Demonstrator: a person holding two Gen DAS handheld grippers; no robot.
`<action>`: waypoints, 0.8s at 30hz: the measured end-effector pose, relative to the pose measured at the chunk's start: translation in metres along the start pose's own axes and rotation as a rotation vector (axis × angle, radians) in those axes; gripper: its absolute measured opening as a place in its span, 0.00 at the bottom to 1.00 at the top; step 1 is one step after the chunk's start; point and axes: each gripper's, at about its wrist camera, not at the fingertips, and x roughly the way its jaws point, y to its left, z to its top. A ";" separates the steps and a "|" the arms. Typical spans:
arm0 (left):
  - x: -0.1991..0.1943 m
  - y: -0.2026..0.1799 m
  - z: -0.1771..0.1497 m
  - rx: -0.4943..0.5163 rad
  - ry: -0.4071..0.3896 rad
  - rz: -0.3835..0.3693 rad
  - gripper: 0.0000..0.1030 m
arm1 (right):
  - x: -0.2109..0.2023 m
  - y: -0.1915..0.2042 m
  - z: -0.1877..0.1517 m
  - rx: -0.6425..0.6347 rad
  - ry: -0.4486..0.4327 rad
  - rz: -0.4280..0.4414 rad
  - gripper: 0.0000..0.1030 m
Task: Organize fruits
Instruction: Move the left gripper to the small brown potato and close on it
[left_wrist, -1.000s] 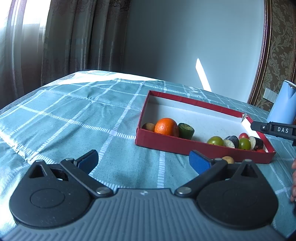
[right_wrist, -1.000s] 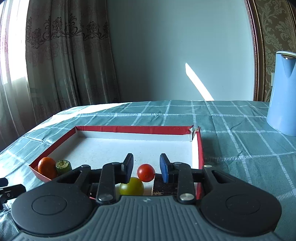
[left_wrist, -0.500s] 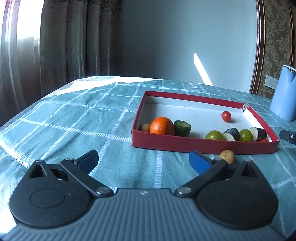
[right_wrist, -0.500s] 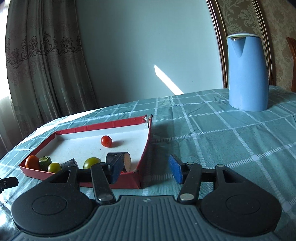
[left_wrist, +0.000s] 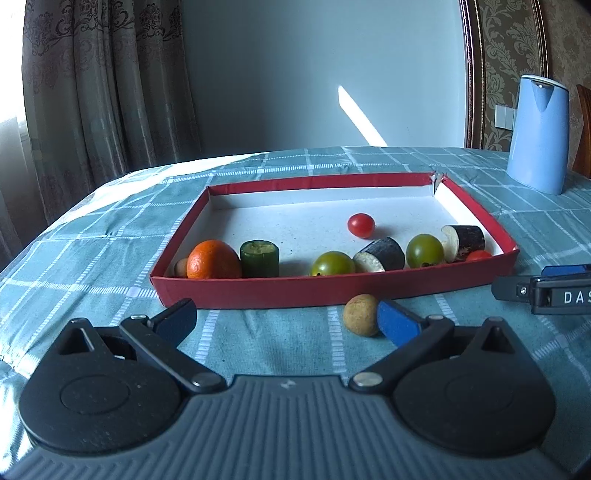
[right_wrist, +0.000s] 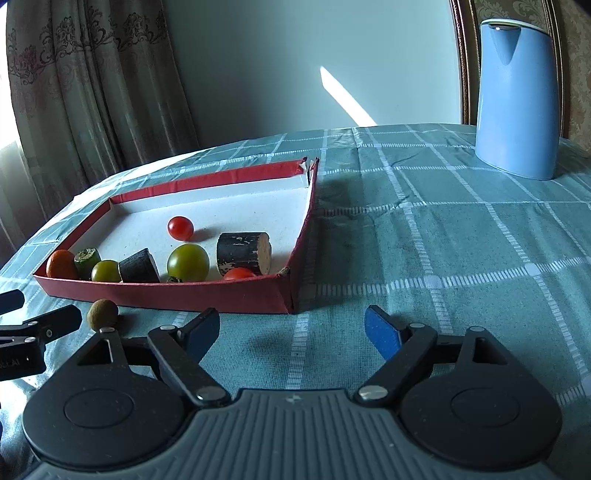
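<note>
While tilted down over the tablecloth (right_wrist: 424, 229), right gripper (right_wrist: 291, 328) has just been opening, nothing between its jaws. Left gripper (left_wrist: 284, 317) is spread wide, empty, a small brown fruit (left_wrist: 360, 314) just beside one pad, outside the red tray (left_wrist: 332, 291).

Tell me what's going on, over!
Left tongs open, empty. Right tongs open, empty, jaws just opened wider. One small brown fruit outside the red tray, beside left tongs' pad. Nothing blocking it.
</note>
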 end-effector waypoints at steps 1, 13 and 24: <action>0.002 -0.002 0.000 0.002 0.005 -0.002 1.00 | 0.000 0.000 0.000 0.003 -0.001 0.003 0.84; 0.027 -0.016 0.007 0.003 0.093 -0.011 0.90 | -0.001 -0.005 0.002 0.025 -0.003 0.024 0.85; 0.025 -0.011 0.002 -0.011 0.087 -0.106 0.33 | -0.001 -0.005 0.003 0.035 -0.005 0.033 0.86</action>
